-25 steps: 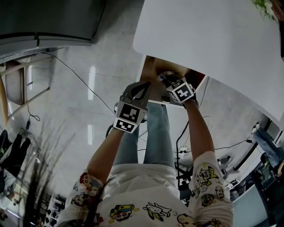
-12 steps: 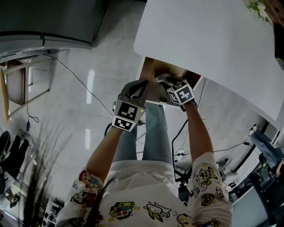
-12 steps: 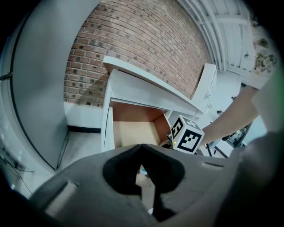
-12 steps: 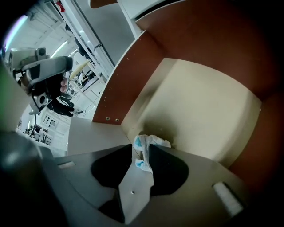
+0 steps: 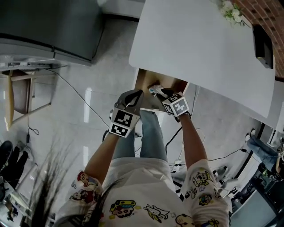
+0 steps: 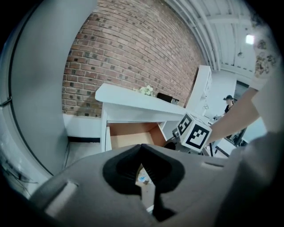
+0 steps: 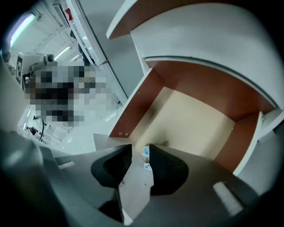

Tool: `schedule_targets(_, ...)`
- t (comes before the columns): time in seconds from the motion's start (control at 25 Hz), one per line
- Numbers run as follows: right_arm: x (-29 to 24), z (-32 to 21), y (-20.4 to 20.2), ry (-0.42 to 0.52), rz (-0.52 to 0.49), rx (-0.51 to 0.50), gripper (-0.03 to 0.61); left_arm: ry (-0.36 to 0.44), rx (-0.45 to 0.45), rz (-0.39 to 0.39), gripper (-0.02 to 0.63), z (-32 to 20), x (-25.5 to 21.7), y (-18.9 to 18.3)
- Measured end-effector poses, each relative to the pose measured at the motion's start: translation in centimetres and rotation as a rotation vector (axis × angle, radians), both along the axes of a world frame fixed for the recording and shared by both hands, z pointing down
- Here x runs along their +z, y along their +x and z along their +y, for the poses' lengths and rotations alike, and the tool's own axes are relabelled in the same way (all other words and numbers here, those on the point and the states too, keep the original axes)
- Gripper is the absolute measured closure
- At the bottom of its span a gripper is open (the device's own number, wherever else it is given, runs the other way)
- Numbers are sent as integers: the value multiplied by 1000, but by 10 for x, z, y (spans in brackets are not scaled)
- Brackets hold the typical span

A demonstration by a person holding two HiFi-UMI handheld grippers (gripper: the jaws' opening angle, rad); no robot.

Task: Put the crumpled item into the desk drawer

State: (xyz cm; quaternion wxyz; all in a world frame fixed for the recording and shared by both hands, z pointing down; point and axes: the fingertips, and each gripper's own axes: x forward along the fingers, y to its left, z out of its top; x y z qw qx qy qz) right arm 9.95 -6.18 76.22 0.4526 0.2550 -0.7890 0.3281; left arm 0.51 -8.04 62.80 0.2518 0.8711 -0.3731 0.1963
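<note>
Under the white desk top (image 5: 204, 40) the drawer (image 5: 146, 80) stands pulled out, its pale floor (image 7: 191, 119) bare. The crumpled item (image 5: 153, 90), white and blue, lies just inside the drawer's front. It shows small past the pads in the right gripper view (image 7: 145, 152) and in the left gripper view (image 6: 143, 178). My right gripper (image 5: 159, 91) (image 7: 140, 153) hangs over it, pointing steeply down. Its jaws have just been opening and stand apart with nothing pressed between them. My left gripper (image 5: 135, 95) (image 6: 141, 148) hovers at the drawer's front left, tips together, empty.
The drawer's grey front panel (image 5: 151, 104) lies between the grippers, with the person's jeans-clad legs (image 5: 148, 137) below it. Cables (image 5: 75, 91) trail over the glossy floor. A dark cabinet (image 5: 44, 26) stands at upper left. Flowers (image 5: 230, 12) and a dark box (image 5: 263, 44) sit on the desk.
Both grippers have lifted a little above the drawer's front. The head view has swung, so more of the desk top and the brick wall shows.
</note>
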Motion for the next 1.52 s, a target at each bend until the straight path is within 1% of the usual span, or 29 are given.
schedule_targets(0.08,-25,-4,-2,32,-29,17,446,13,7,0,614,-2,-16,1)
schedule_targets(0.32,-105,-13,-17,186,-101,35,449,99,20,22,614,-10,-73,-1)
schedule_targets(0.52,-184,-8,-25,310,-154,42,454,157,21,63,614,-1,-130,-1)
schedule_targets(0.72,-271,-12,-30,461,-257,107,469,242,47,85,614,12,-195,0)
schedule_targets(0.96,-372,-16,-32,672,-343,127,488,367,13,123,614,10,-272,-13)
schedule_targets(1.04,-400,-12,-29,728,-377,142,498,395,2,138,614,13,-292,-17)
schedule_targets(1.12,-423,-3,-25,772,-414,167,520,407,-2,148,614,20,-306,-20)
schedule_targets(1.24,-454,0,-20,819,-501,231,568,426,-3,151,614,27,-324,-25)
schedule_targets(1.36,-476,4,-15,844,-587,294,568,435,-11,156,614,34,-335,-27)
schedule_targets(1.52,-495,14,-10,886,-638,346,569,440,-38,175,614,42,-342,-34)
